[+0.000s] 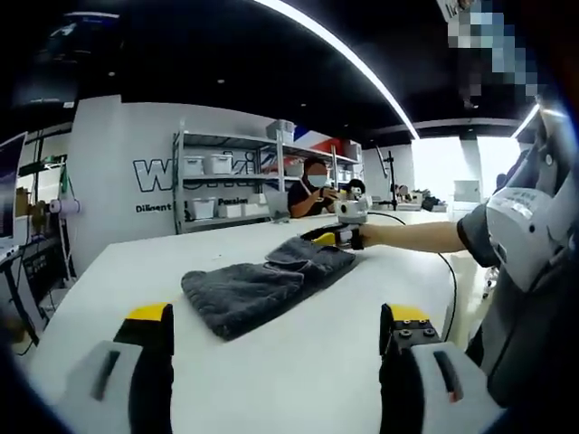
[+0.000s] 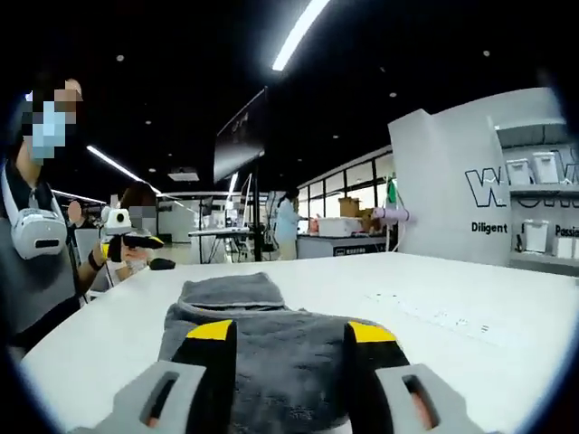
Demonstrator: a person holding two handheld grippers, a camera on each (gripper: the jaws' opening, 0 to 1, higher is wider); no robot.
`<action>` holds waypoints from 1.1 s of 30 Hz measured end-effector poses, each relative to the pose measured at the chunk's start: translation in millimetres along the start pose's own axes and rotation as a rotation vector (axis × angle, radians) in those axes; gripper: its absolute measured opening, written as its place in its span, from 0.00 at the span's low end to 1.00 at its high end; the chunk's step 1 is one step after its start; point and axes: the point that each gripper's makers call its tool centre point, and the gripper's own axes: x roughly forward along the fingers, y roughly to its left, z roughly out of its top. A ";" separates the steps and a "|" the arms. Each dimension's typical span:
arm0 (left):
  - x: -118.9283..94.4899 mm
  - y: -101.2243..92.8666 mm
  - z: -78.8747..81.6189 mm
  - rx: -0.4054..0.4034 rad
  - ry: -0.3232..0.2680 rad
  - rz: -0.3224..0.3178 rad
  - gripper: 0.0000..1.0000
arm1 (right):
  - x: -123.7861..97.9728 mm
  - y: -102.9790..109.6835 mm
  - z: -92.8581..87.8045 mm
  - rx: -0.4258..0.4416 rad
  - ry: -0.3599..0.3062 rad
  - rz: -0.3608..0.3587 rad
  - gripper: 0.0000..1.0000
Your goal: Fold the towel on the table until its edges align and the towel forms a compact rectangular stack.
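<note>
A dark grey towel (image 1: 262, 282) lies folded and rumpled in the middle of the white table (image 1: 335, 371). My left gripper (image 1: 279, 314) is open and bare, hovering over the table a little short of the towel's near edge. At the towel's far corner sits my right gripper (image 1: 336, 238), held by a person's arm that reaches in from the right. In the right gripper view the towel (image 2: 271, 362) stretches away under the right gripper (image 2: 291, 331), whose jaws stand apart over the cloth, open. The left gripper (image 2: 131, 241) shows beyond the towel's far end.
Metal shelves with white bins (image 1: 217, 181) line the back wall, and a person (image 1: 312, 194) sits at the table's far end. A black cable (image 1: 432, 242) crosses the table on the right. A small dark object (image 2: 161, 264) lies near the far edge.
</note>
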 end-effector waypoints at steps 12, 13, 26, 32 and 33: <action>-1.3 -0.6 0.1 0.003 0.005 -0.006 0.99 | 37.8 12.6 -25.0 -0.060 0.134 0.077 0.51; -1.7 -0.1 -0.5 0.002 0.006 -0.004 0.99 | 38.8 12.3 -27.2 -0.065 0.143 0.077 0.51; -0.4 -2.8 -3.9 0.001 0.011 -0.014 0.99 | 35.2 4.9 -34.1 -0.034 0.164 0.040 0.52; -3.2 -3.0 -1.9 0.002 0.003 -0.012 0.99 | 32.2 6.1 -13.9 0.008 0.125 -0.001 0.80; -4.0 -2.0 -2.0 0.003 0.003 -0.009 0.99 | 30.8 6.8 -8.1 0.003 0.113 -0.011 0.82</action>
